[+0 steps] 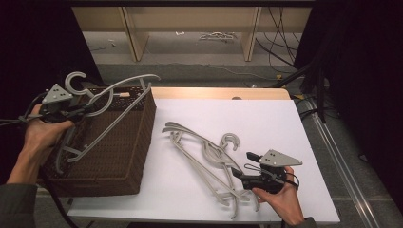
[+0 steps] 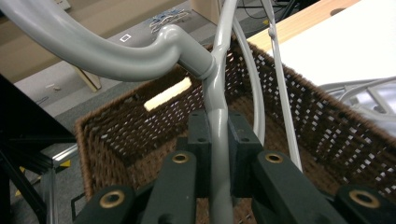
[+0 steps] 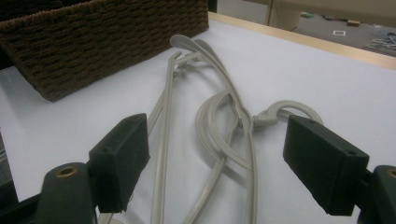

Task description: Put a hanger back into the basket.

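over the wicker basket [image 1: 119, 156] left fingers [image 2: 198, 135] clamp a grey hanger [image 1: 102, 102]; right fingers [image 3: 121, 158] apart.

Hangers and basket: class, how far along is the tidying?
Done: nothing lies loose in the basket yet. In hand: the left gripper is shut on one hanger held over the basket. Left: a pile of hangers lies on the table before the open right gripper.
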### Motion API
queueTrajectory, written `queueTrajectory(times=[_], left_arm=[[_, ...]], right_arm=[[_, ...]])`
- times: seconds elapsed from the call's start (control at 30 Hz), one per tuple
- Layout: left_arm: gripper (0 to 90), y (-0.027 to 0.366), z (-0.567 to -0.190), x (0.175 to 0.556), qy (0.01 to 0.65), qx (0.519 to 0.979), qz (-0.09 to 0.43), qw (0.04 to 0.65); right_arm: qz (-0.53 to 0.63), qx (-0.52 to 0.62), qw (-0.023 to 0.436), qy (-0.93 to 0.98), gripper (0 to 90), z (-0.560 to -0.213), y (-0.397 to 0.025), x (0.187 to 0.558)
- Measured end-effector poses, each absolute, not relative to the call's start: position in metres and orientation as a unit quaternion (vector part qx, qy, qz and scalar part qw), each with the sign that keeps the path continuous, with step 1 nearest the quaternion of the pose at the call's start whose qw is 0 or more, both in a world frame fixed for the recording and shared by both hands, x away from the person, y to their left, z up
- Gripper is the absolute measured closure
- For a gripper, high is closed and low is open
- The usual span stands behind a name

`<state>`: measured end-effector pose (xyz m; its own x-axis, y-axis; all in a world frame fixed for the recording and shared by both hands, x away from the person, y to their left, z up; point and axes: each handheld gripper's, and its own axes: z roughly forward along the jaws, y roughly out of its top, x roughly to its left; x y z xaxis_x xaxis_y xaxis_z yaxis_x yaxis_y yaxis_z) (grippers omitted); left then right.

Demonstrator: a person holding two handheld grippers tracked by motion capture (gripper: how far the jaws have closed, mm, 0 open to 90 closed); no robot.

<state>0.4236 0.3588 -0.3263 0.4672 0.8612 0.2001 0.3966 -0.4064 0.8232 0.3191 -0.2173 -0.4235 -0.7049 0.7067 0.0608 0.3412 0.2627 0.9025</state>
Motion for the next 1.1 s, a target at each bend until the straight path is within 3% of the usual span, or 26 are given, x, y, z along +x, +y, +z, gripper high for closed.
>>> queueTrajectory(times=[0.47, 1.1], left_arm=[[82.1, 0.387, -0.348, 0.426, 0.423, 0.789, 0.317, 0.313], [81.8, 0.380, -0.388, 0.438, 0.435, 0.812, 0.287, 0.263]], right_arm=[[0.501, 0.339, 0.179, 0.776, 23.6, -0.425, -0.217, 0.320], [0.489, 0.340, 0.176, 0.784, 23.7, -0.426, -0.218, 0.320]])
